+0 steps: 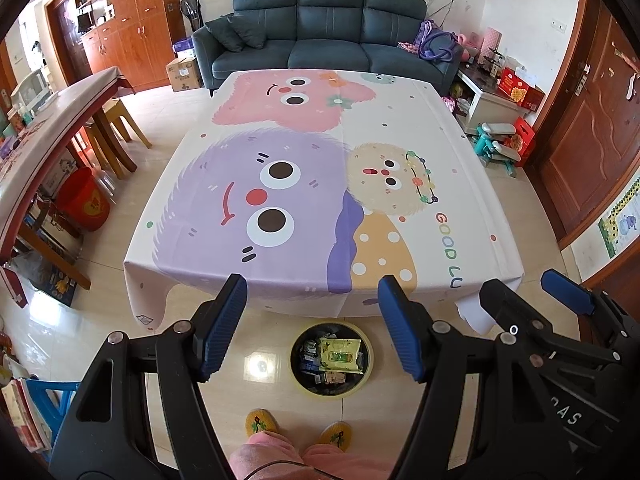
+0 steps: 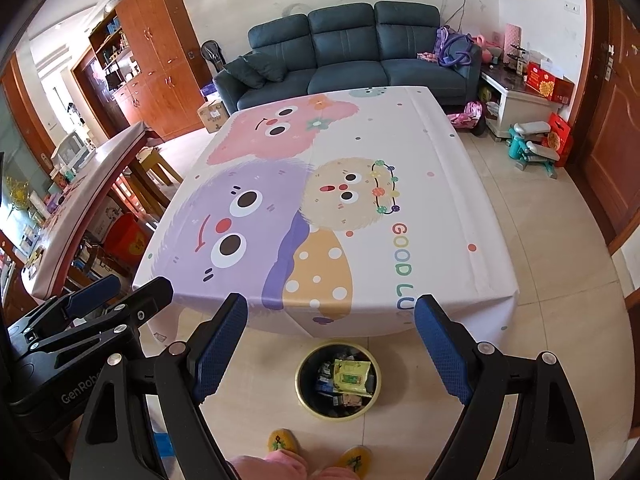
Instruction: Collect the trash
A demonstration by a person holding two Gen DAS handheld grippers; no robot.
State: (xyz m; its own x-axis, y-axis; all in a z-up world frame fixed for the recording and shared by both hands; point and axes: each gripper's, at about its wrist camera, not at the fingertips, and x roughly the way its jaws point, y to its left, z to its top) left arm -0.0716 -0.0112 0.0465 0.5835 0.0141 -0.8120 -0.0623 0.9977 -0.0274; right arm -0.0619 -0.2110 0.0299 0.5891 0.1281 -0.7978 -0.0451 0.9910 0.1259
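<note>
A round bin (image 1: 331, 388) (image 2: 338, 412) with a yellow rim stands on the floor tiles before the table's near edge. It holds several wrappers, with a yellow-green wipes pack (image 1: 341, 355) (image 2: 352, 377) lying on top. My left gripper (image 1: 312, 326) hangs open above the floor, its blue pads either side of the bin, with nothing between them. My right gripper (image 2: 330, 350) is open too and empty, above the same bin. Each gripper shows at the edge of the other's view. The table (image 1: 460, 160) (image 2: 452, 184) wears a cartoon-print cloth.
A person's slippers (image 1: 262, 423) (image 2: 282, 444) and pink trouser legs stand just behind the bin. A dark sofa (image 1: 328, 36) sits beyond the table. A long wooden table (image 1: 52, 120) with stools and a red bucket (image 1: 82, 200) lines the left; toys and a cabinet stand right.
</note>
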